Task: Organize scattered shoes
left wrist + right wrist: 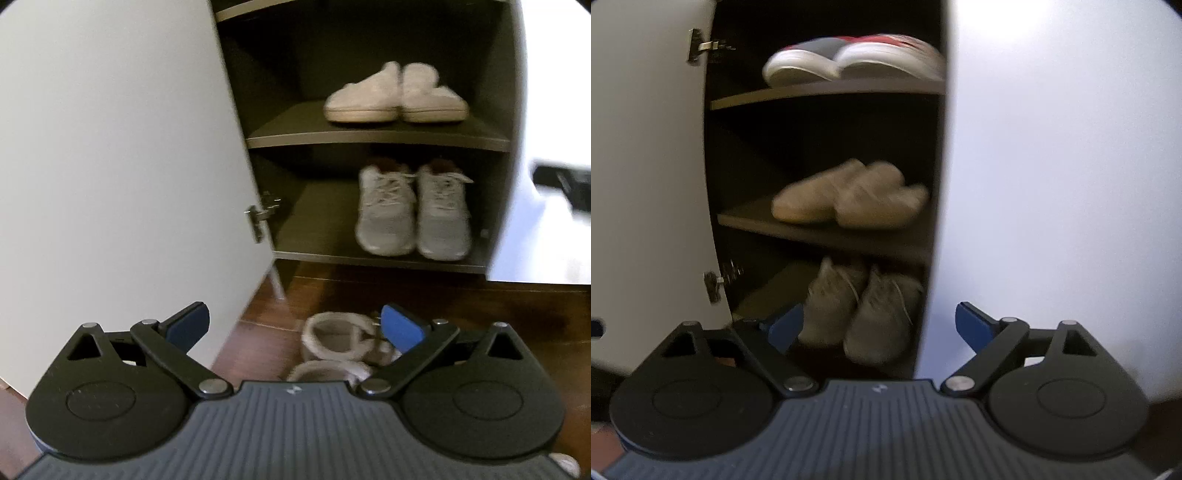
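Note:
A dark shoe cabinet [380, 138] stands open before me. A pair of pale slippers [395, 94] rests on its middle shelf, and grey laced sneakers [413, 210] sit on the bottom shelf. Two fleece-lined shoes [334, 339] lie on the wooden floor just beyond my left gripper [295, 326], which is open and empty above them. In the right wrist view my right gripper [875, 326] is open and empty in front of the cabinet. That view shows red-and-white shoes [849, 57] on the top shelf, the slippers [849, 201] below them, and the sneakers [860, 310] lowest.
The white cabinet door [110, 166] swings open at left, with a metal hinge [258, 216] near its lower edge. The other white door [1052, 184] fills the right half of the right wrist view. Dark wooden floor [480, 314] spreads below the cabinet.

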